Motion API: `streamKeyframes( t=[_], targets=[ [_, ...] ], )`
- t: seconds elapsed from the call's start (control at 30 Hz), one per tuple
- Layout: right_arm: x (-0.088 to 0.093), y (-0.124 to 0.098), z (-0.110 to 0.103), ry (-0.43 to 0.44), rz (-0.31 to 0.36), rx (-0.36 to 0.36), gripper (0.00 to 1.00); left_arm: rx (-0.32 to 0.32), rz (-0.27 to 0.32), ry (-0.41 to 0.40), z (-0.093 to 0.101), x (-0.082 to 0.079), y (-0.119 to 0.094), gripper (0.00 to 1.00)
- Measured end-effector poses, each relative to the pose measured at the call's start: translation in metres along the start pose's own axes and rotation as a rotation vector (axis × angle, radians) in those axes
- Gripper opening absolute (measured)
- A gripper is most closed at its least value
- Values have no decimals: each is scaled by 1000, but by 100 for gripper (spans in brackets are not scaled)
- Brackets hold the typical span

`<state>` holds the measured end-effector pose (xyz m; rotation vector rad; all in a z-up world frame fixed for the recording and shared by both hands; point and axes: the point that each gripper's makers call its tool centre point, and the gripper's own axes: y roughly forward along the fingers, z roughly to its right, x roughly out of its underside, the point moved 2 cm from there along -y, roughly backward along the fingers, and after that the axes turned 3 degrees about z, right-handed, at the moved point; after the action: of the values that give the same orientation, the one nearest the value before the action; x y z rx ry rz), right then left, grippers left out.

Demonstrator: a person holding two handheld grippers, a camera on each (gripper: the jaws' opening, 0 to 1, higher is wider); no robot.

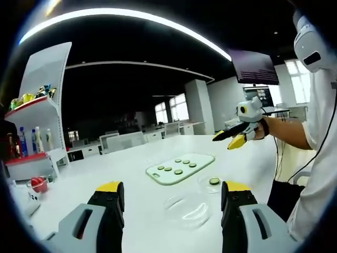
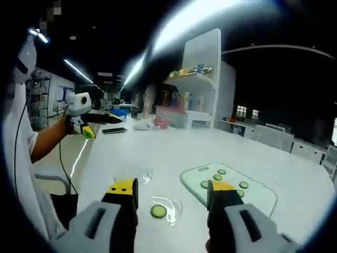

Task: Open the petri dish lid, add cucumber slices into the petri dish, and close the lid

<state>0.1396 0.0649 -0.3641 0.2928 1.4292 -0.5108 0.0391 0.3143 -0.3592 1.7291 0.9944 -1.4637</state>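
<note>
White table (image 1: 131,158) carries a pale cutting board (image 1: 180,168) with cucumber slices (image 1: 178,172). Beside the board sits the clear petri dish (image 1: 213,183), holding one slice; its lid (image 1: 187,210) lies nearer. Left gripper (image 1: 171,197) and right gripper (image 2: 171,192): jaws spread, empty.

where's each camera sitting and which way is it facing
left gripper view: rides on the left claw, open above the white table, facing the cutting board with cucumber slices, the petri dish, the clear lid and a shelf; the person's arm holds the right claw at right.
right gripper view: rides on the open right claw, facing the same board, dish and shelf; the left claw is at left.
shared: table, board, dish, shelf.
</note>
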Motion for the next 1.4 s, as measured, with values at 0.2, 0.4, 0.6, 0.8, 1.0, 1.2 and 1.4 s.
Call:
streamKeyframes(
  t=[0.2, 0.4, 0.6, 0.8, 1.0, 1.2, 1.4],
  targets=[
    [-10, -31, 29, -9, 30, 145, 54, -16, 9, 14, -1, -5, 2, 76],
    [-13, -64, 47, -16, 43, 245, 57, -55, 30, 2, -7, -8, 2, 77],
    [-9, -93, 56, -5, 48, 317, 59, -60, 43, -11, -11, -10, 4, 77],
    [-4, -119, 64, 18, 66, 390, 59, -77, 52, -24, -17, -10, 6, 76],
    [2, -145, 74, 47, 85, 466, 60, -108, 63, -39, -22, -11, 3, 76],
    [7, -174, 82, 80, 109, 539, 60, -154, 72, -54, -33, -6, -4, 77],
    [13, -189, 82, 92, 101, 561, 60, -178, 82, -65, -35, -4, -11, 77]
  ],
)
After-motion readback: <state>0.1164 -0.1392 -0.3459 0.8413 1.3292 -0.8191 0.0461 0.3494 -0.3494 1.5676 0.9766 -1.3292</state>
